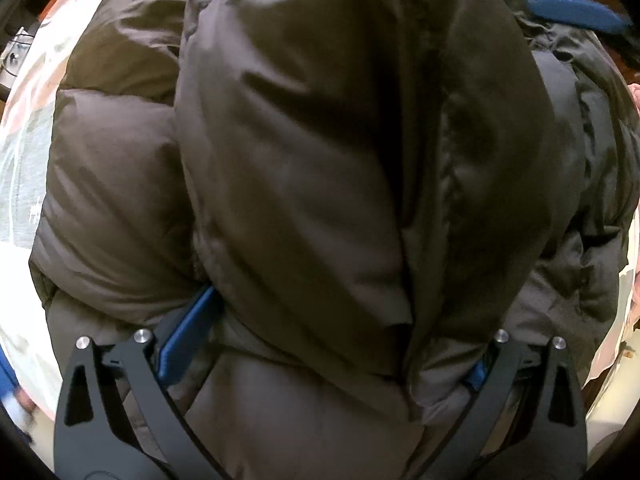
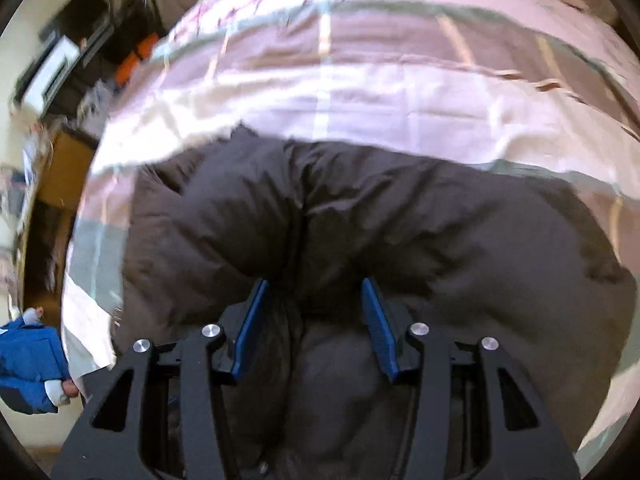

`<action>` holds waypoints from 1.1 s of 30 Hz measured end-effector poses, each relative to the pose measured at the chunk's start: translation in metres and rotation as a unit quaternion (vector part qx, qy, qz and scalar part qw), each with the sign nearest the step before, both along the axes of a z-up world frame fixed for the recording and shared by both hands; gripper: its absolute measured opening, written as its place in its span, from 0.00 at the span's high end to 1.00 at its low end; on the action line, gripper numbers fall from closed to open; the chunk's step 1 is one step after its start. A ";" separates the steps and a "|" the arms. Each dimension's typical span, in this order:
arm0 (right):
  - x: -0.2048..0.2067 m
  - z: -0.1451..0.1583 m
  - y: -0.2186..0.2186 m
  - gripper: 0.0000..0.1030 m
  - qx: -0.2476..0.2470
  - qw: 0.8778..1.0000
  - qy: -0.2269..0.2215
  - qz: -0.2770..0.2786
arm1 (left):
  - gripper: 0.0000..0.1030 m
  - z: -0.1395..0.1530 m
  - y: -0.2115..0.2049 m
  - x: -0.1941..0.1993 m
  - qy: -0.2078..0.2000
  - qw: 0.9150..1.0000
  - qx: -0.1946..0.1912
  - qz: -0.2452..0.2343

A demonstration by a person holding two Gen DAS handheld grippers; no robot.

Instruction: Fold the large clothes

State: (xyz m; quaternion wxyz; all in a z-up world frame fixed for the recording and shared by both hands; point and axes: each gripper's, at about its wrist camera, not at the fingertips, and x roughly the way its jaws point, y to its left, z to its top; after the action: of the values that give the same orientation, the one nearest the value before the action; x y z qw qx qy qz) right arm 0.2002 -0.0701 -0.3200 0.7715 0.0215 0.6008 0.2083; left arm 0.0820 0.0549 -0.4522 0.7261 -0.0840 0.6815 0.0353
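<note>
Two grippers, both mine, are sunk into one dark puffy jacket point(image 1: 312, 168) that lies spread on a bed point(image 2: 360, 92) with a pink and white checked cover. My left gripper point(image 1: 320, 344) points forward and down over the jacket, its black links wide at the bottom of the view; the blue left pad point(image 1: 186, 334) shows pressed against a quilted bulge, while the right pad point(image 1: 478, 372) is almost buried under a fold. A thick hump of jacket fills the whole gap between them, so the jaws stand wide apart with fabric bulging through; whether they squeeze it firmly I cannot tell. Far across the jacket, at the upper right of that view, a blurred blue bar point(image 1: 576, 12) shows above the fabric, likely a finger of my other tool. My right gripper point(image 2: 316, 320) also tilts down onto the jacket point(image 2: 360, 232), from the near edge toward the far side of the bed. Its two blue pads point(image 2: 250, 328) stand partly apart, and a ridge of the dark fabric rises between them, touching both inner faces, so these jaws pinch a fold. Beyond the jacket the cover lies bare up to the far edge. At the left of the right view is a wooden cabinet point(image 2: 64, 168), and low down something blue point(image 2: 28, 352), blurred.
</note>
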 end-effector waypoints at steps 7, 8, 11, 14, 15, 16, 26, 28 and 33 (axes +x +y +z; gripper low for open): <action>-0.020 -0.059 -0.040 0.52 -0.061 0.995 0.048 -0.058 | 0.02 0.001 -0.009 -0.005 0.004 1.000 0.004 0.000; -0.018 -0.067 -0.037 0.51 -0.070 0.995 0.046 -0.051 | 0.02 0.002 -0.009 -0.007 0.005 1.000 0.004 -0.001; -0.009 -0.069 -0.029 0.50 -0.084 0.994 0.058 -0.043 | 0.02 0.001 -0.010 -0.004 0.008 1.000 0.006 -0.001; -0.012 -0.040 -0.038 0.50 -0.046 0.996 0.051 -0.058 | 0.02 0.000 -0.016 0.000 0.009 1.000 0.012 -0.001; -0.017 -0.029 -0.042 0.50 -0.040 0.997 0.041 -0.061 | 0.02 -0.001 -0.017 0.001 0.009 1.000 0.013 0.000; -0.024 -0.019 -0.048 0.50 -0.038 0.997 0.032 -0.067 | 0.02 -0.002 -0.018 0.001 0.009 1.000 0.014 0.001; -0.037 -0.060 -0.057 0.50 -0.078 0.994 0.060 -0.051 | 0.02 0.004 -0.024 0.009 0.017 1.000 0.022 0.004; -0.040 -0.039 -0.066 0.50 -0.030 0.996 0.052 -0.067 | 0.02 0.018 -0.024 0.007 0.007 1.000 0.019 0.001; -0.066 -0.016 -0.079 0.49 0.000 0.997 0.038 -0.061 | 0.02 0.072 -0.026 0.000 -0.044 0.998 0.039 -0.013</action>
State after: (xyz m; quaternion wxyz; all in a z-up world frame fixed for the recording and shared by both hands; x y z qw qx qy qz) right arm 0.1343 -0.1488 -0.3362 0.7596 0.0659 0.6269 0.1605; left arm 0.0822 0.0291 -0.3801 0.7583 -0.0484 0.6483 0.0489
